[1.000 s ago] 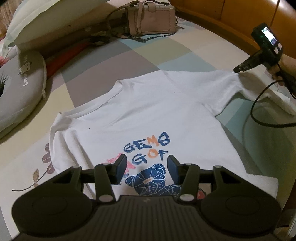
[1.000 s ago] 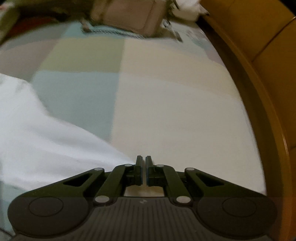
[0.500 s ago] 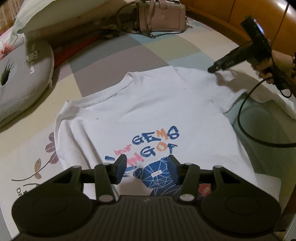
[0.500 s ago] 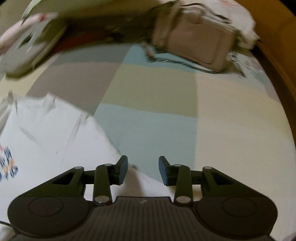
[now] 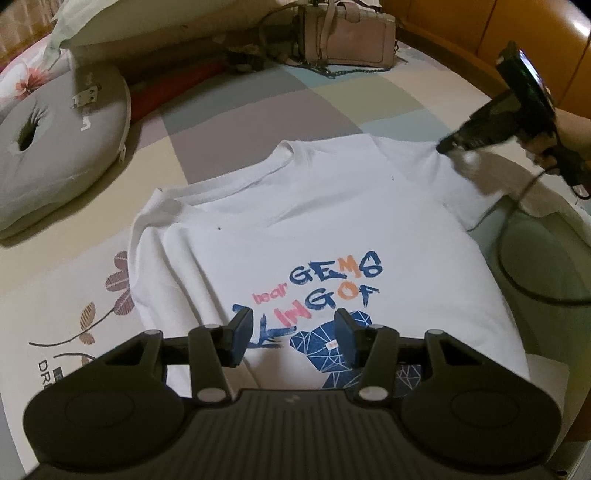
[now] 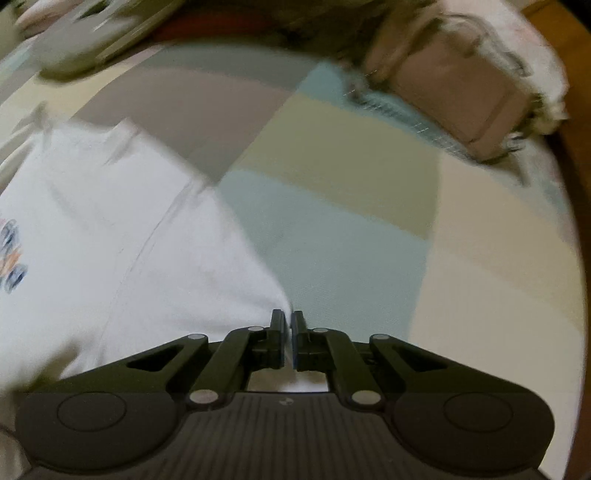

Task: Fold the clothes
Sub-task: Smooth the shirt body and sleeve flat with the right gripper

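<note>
A white T-shirt with a blue and orange print lies face up on the bed, collar toward the far side. My left gripper hovers open over the print near the shirt's lower part, with nothing between its fingers. My right gripper is shut on the edge of the shirt's right sleeve, and white cloth shows behind its fingers. In the left wrist view the right gripper sits at the far right with its tip on that sleeve, held by a hand. The right wrist view is blurred.
A pink handbag with a chain lies at the far end of the bed. A grey ring cushion and a pillow are at the left. A wooden bed frame curves along the right. A black cable loops over the right side.
My right gripper opened half a second ago, moved left onto the sleeve and has shut on it. The left gripper has stayed open and drawn back, so more of the print shows.
</note>
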A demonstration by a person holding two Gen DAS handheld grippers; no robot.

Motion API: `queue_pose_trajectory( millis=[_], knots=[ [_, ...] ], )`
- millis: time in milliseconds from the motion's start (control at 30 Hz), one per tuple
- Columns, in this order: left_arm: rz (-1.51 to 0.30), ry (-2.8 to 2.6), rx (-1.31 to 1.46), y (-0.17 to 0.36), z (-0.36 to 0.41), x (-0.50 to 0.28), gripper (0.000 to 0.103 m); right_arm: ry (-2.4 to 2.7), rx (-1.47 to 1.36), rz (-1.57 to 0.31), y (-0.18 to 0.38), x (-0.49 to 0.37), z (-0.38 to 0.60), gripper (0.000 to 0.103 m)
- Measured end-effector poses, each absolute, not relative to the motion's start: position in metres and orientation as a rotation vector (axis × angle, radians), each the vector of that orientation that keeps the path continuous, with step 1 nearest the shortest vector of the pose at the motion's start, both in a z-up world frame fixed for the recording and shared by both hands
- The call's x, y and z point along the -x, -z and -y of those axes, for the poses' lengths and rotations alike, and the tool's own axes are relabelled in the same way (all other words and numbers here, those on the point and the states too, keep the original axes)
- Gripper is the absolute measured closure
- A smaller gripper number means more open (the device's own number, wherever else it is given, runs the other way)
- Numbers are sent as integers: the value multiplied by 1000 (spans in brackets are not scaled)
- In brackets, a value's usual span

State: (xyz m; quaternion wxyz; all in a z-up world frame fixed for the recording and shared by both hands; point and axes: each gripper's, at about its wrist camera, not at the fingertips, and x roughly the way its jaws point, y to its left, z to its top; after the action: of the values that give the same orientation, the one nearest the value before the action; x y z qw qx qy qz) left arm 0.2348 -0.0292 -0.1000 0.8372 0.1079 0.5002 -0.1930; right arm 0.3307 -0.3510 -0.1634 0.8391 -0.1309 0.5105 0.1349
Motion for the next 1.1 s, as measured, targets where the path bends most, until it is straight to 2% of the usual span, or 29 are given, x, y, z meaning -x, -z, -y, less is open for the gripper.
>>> queue_pose_trajectory(
  millis=[167, 200, 267, 333, 400, 567, 700, 900, 1100],
  knots=[
    [-1057, 396, -233, 99, 25, -235, 53, -207, 132, -1036, 148, -322, 357, 85],
    [-1058, 391, -233, 99, 24, -235, 53, -191, 103, -1027, 145, -320, 358, 77],
    [-1064, 381, -224, 101, 21, -235, 53, -180, 47, -1013, 139, -311, 359, 68],
    [-1070, 373, -205, 102, 18, -235, 53, -205, 3, -1009, 135, -291, 358, 54],
    [-1077, 371, -188, 103, 16, -235, 53, -207, 1, -1048, 146, -272, 352, 47],
    [-1088, 371, -171, 105, 15, -231, 53, -164, -5, -1128, 172, -226, 340, 44],
    [-1087, 378, -175, 104, 15, -224, 53, -110, -99, -1095, 163, -190, 343, 39],
    [-1080, 418, -182, 98, 23, -214, 53, -34, -168, -1135, 166, -153, 355, 39],
    [-1068, 483, -200, 94, 33, -211, 53, 82, -246, -1099, 147, -130, 385, 39]
  ],
)
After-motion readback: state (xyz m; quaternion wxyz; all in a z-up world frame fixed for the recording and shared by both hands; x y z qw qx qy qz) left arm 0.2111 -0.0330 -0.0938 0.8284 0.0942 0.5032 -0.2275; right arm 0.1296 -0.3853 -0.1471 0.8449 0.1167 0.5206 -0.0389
